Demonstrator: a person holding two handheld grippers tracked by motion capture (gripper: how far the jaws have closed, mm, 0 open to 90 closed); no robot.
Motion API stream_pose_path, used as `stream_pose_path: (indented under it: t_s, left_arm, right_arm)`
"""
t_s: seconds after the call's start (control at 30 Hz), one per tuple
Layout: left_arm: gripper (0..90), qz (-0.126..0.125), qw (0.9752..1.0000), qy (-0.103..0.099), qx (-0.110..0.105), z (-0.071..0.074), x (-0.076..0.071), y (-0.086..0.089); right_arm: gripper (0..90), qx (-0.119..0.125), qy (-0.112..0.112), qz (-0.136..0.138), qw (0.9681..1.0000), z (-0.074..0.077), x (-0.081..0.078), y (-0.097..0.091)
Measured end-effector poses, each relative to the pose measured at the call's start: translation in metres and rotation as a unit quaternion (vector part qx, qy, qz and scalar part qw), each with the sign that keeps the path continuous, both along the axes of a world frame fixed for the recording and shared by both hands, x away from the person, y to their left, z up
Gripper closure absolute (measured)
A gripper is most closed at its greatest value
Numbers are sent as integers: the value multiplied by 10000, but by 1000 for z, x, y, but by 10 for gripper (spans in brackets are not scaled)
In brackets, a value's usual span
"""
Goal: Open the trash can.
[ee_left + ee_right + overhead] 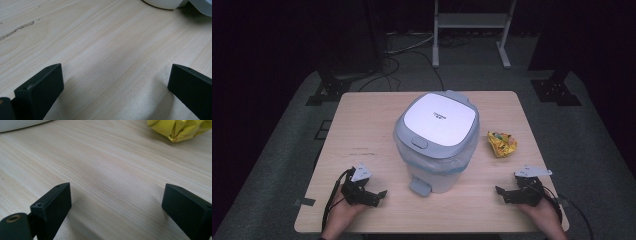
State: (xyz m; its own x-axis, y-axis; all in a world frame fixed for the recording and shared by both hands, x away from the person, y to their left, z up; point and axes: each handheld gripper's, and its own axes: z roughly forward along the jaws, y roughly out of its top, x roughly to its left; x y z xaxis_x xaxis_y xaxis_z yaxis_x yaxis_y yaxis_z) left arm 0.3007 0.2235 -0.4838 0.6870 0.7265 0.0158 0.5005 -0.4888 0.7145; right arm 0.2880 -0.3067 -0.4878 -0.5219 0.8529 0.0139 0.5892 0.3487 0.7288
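Nearest the person, the left gripper [381, 195] and the right gripper [501, 192] rest on the wooden table [362, 130] on either side of the bin [436, 142] — each with its jaws wide apart and nothing between them, pointing inward at the bin's base. The bin stands upright at the table's middle, lid shut, pedal [419, 187] facing the person; small grey lettering on the lid is too small to read. Just right of the bin lies a crumpled yellow wrapper [502, 143], its print unreadable — no clear long axis.
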Motion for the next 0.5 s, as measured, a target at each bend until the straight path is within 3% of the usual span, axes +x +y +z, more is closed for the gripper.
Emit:
stream_pose_path:
  t_s: [0.23,0.5]
  left_arm:
    - [0,-6,9999,55,-99,1,-1,0]
    - [0,-53,9997,-31,-245,9,-5,-4]
  right_arm:
    - [78,0,0,-1,10000,0,0,0]
    - [78,0,0,0,10000,0,0,0]
